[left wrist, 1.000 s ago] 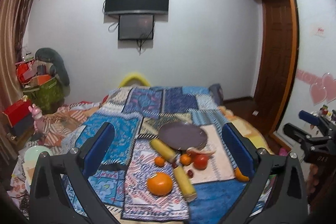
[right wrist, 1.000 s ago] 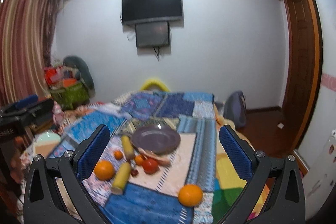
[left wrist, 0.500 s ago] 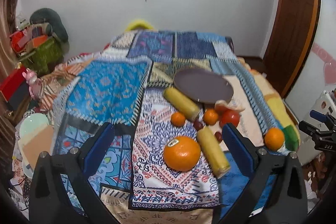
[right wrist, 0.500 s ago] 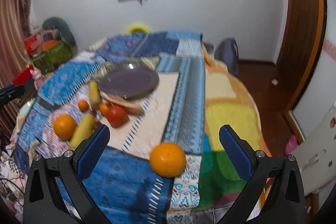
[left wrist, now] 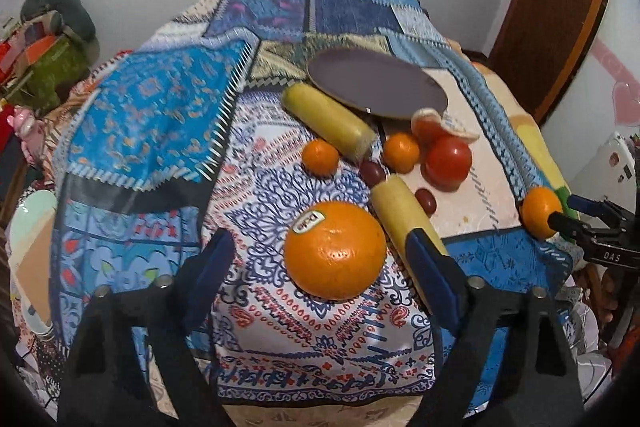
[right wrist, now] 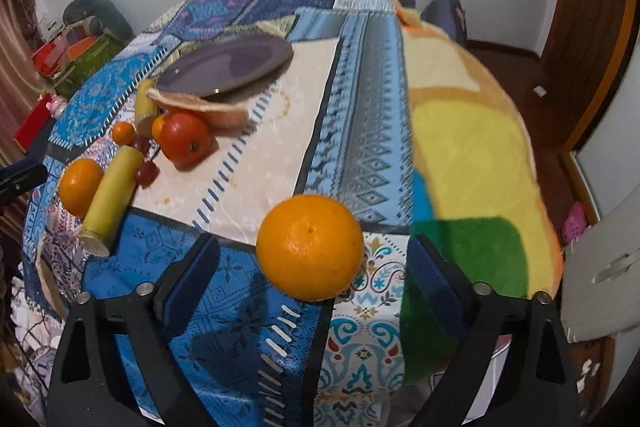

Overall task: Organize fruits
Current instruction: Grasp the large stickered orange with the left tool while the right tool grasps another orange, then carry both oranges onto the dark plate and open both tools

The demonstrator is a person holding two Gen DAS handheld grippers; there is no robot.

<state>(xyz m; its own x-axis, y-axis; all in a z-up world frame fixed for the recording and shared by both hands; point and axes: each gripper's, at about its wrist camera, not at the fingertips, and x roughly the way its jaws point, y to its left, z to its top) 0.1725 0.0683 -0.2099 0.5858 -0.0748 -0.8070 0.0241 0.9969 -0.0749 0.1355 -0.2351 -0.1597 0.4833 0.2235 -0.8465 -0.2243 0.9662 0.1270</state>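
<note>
Left wrist view gives me the bed point(left wrist: 132, 131), draped in a slick patchwork cloth, as the carrier for everything; nearly all of it sits toward the near edge. Next down in size, the purple plate point(left wrist: 376, 83) lies flat and bare past the fruit cluster, toward the far end. Just ahead of my left gripper point(left wrist: 320, 263) sits the stickered orange point(left wrist: 335, 250), round and pebbly, between the spread pads and touching neither. A yellow cylinder point(left wrist: 404, 219), smooth and blunt-ended, runs its long axis from the right pad away toward the plate, so that pad is crowded. A red tomato point(left wrist: 448, 161) lies beyond, glossy.

From the right wrist, my right gripper point(right wrist: 314, 271) is equally wide apart around the second orange point(right wrist: 310, 247), which sits near the near right corner of the cloth, also untouched. Each hand has its own fruit dead ahead; I judge a straight closing move fits both, the plate being the likely goal.
</note>
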